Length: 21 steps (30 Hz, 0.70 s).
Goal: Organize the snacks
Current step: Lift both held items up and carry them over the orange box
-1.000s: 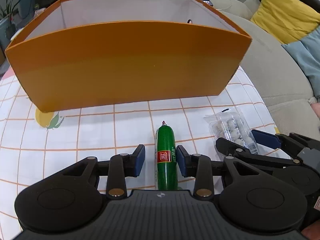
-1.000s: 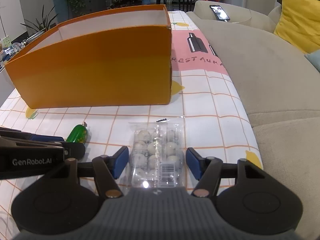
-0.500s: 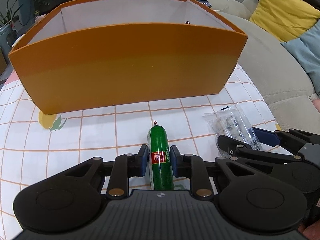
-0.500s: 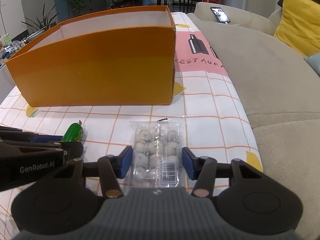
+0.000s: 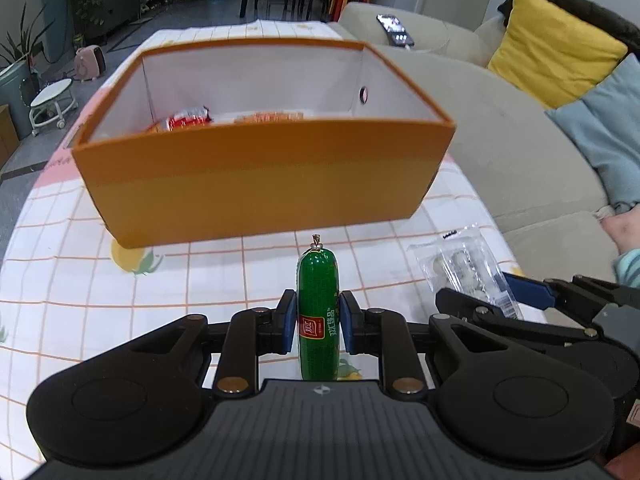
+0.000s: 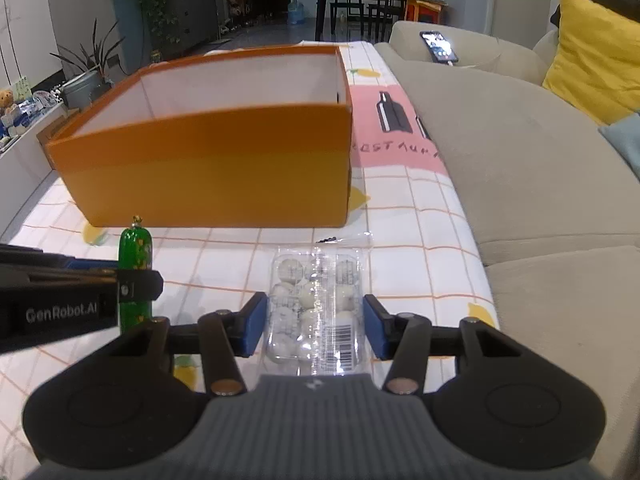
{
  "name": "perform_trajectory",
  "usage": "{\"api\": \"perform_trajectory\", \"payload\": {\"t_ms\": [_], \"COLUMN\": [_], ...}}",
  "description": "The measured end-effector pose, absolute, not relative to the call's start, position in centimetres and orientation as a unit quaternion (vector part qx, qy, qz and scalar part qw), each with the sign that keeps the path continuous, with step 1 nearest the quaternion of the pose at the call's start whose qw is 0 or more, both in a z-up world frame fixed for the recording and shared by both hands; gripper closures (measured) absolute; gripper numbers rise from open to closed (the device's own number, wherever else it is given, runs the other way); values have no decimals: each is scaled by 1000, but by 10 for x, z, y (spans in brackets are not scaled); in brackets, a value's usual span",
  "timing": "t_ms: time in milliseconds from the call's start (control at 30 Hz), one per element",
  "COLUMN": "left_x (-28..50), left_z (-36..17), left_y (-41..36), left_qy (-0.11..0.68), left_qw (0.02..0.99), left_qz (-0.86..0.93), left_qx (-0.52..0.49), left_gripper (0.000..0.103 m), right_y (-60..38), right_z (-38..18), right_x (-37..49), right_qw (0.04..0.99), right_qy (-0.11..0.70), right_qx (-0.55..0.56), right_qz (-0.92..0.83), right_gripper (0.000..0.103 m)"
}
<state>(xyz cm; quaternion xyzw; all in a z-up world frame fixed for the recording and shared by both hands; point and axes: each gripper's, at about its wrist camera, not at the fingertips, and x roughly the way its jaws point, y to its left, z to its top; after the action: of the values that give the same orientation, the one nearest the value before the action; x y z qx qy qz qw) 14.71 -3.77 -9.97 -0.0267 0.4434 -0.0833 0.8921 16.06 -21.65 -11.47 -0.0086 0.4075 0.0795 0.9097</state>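
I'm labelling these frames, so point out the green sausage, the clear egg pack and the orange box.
sausage (image 5: 318,304), left wrist view, green casing above the red label
egg pack (image 6: 316,300), right wrist view, middle of the clear wrap
box (image 5: 256,184), left wrist view, front wall

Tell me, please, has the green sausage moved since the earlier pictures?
Yes. The green sausage, clamped in the left gripper, has risen off the tablecloth: its tip now sits nearer the orange box.
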Motion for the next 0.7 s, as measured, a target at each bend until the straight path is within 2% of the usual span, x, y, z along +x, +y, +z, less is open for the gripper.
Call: {"api": "perform_trajectory", "payload": {"t_ms": [367,700], "left_x": [121,148], "left_z": [-39,13], "left_y": [-17,-4], "left_qy": [416,383], "left_qw": [906,918], "left_qz": [-74,-98], "left_qx": [-30,-30], "left_gripper": [79,79], "right_y": [-215,-205], "right_z": [-45,18], "right_x": [124,138], "right_qw": [925,930], "right_qy": [367,340], "right_qx": [-7,-22], "right_qz": [100,137], "right_gripper": [54,54]}}
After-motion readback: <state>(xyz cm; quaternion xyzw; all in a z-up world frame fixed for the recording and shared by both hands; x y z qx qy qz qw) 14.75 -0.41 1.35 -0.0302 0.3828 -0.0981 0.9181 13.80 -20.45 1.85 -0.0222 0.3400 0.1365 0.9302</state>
